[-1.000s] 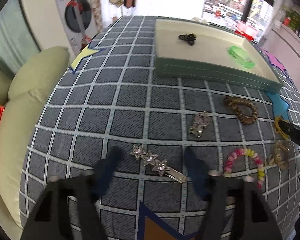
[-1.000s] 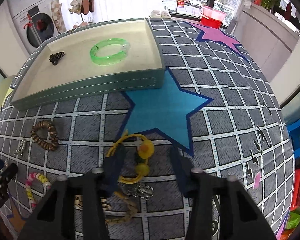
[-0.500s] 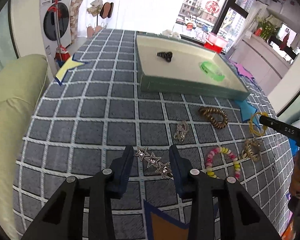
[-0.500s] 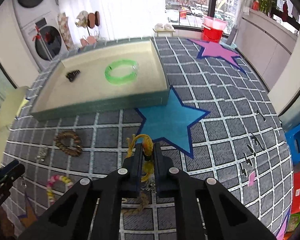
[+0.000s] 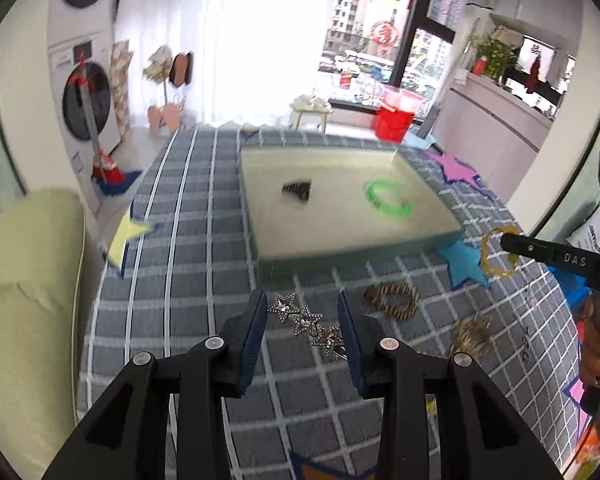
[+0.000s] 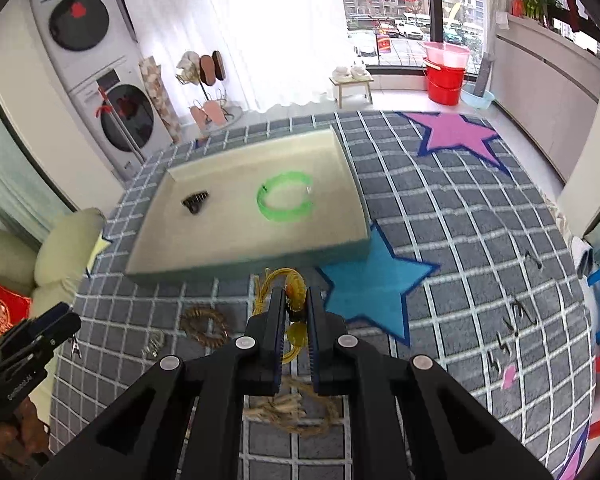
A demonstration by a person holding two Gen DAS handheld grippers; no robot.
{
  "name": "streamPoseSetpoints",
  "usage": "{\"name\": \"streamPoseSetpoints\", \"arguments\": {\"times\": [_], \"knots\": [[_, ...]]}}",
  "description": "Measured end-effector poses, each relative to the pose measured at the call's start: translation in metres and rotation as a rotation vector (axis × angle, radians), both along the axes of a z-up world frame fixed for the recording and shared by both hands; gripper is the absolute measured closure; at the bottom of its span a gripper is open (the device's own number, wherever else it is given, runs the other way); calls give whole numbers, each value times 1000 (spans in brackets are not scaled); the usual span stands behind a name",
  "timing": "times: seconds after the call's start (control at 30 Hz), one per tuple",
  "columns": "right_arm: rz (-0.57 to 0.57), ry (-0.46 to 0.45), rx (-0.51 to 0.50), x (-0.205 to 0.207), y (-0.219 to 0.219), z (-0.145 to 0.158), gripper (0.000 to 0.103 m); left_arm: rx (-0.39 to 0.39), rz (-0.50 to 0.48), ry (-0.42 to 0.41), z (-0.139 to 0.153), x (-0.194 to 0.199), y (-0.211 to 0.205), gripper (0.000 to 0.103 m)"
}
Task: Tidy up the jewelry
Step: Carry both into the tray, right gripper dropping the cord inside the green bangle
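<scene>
The left gripper point(image 5: 303, 322) clamps the star clip point(image 5: 306, 323); the right gripper point(image 6: 294, 312) pinches the yellow band point(image 6: 290, 280). Both items are raised clear, probably for the tray point(image 6: 332, 246) at 12 o'clock.

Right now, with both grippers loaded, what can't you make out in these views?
- Left wrist: tray, black clip and green bangle are motion-blurred; details unreadable.
- Left wrist: star clip far end hidden behind a finger.
- Right wrist: yellow band mostly hidden between the fingers.
- Right wrist: rope piece partly covered by the right gripper.
</scene>
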State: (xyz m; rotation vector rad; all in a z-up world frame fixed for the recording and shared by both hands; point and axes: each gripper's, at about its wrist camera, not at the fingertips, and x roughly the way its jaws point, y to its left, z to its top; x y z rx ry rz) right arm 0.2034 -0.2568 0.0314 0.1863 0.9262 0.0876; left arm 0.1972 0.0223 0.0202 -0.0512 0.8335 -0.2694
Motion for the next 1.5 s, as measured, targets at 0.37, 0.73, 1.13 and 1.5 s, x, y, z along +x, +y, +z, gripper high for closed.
{"name": "streamPoseSetpoints", "arguments": {"times": [0.37,0.73,1.13,1.5], "knots": [[22,-16,1,68,10,16,92,-2,-49,-48,31,77,-25,52],[24,41,21,134,16,-19,92,59,-48,-7,-5,142,-50,52],[-5,107,41,167,14,-69,92,148,-40,55,-56,170,-64,52],[-3,156,0,172,18,-88,91,230,-33,66,-72,173,-75,51]]}}
